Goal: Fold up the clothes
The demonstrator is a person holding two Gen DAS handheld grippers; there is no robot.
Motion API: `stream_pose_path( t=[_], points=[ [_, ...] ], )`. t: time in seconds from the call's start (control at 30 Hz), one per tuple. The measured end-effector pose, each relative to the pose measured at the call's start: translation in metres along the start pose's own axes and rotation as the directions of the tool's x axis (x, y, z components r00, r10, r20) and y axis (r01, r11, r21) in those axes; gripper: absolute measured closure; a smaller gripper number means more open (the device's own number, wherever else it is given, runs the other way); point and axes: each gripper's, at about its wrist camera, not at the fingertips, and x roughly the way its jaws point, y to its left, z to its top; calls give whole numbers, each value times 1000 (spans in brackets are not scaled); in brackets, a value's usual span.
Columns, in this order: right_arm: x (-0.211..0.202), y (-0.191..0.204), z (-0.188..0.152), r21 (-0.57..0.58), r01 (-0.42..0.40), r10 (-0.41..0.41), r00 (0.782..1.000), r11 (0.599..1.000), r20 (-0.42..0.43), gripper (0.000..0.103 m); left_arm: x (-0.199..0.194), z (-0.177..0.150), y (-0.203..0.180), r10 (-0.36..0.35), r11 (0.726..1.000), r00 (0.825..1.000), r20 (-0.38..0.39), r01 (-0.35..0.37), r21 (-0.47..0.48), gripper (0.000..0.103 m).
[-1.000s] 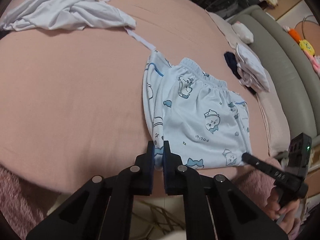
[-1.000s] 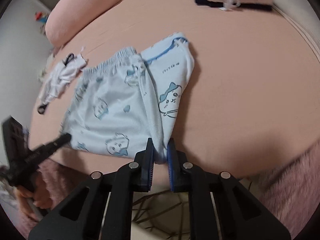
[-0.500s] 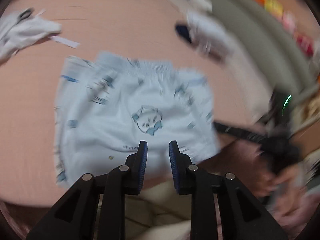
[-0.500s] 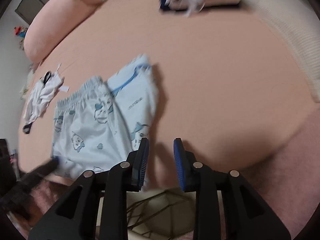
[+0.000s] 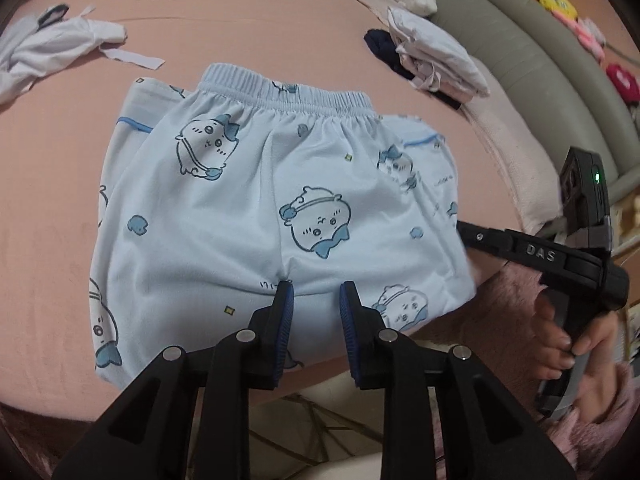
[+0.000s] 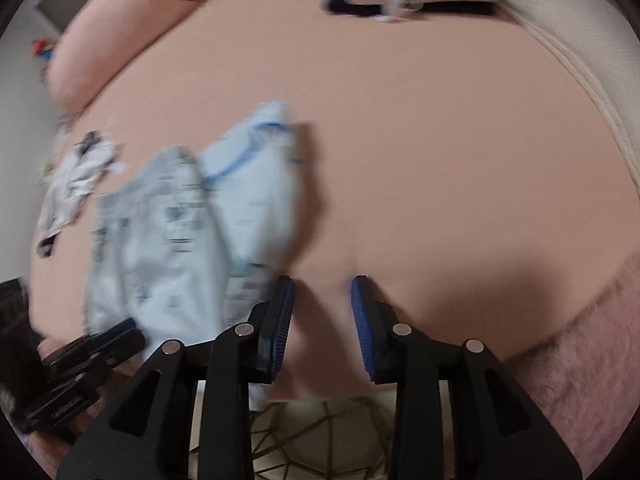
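Observation:
Light blue cartoon-print pants [image 5: 256, 208] lie folded on the pink bed [image 5: 60, 208], waistband away from me. My left gripper [image 5: 316, 304] is open and empty just above the pants' near edge. My right gripper [image 6: 322, 300] is open and empty over bare sheet to the right of the pants [image 6: 180, 240], which look blurred there. The right gripper also shows in the left wrist view [image 5: 520, 246] at the pants' right edge, held by a hand.
A crumpled white garment [image 5: 52, 48] lies at the far left. A stack of folded clothes [image 5: 432, 60] sits at the far right beside a grey headboard [image 5: 540, 80]. A pink pillow [image 6: 120, 32] lies at the back. The bed's near edge is just below both grippers.
Both grippers let go of the pants' near corners and opened. The left one swung right to face the pants' middle; the right one moved right off the cloth.

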Motion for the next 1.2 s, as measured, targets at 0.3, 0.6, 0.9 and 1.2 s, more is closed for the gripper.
stream_pose_path(
  t=[0.3,0.6,0.9,1.2],
  points=[
    [-22,-25,-4,116,46,-55,995,992,78,74,35,38,-77,-57,991,997,-61,64,118,63],
    [-25,-29,-15,115,134,-144,986,984,82,72,86,42,-133,138,970,988,-72,-120,212,48],
    [-34,-16,-14,-13,-14,15,997,1000,72,72,44,46,-83,3,998,1000,1,-3,68,96],
    [-14,74,4,-235,-138,139,990,962,-10,71,-46,33,28,-103,956,982,156,141,-257,96]
  ],
)
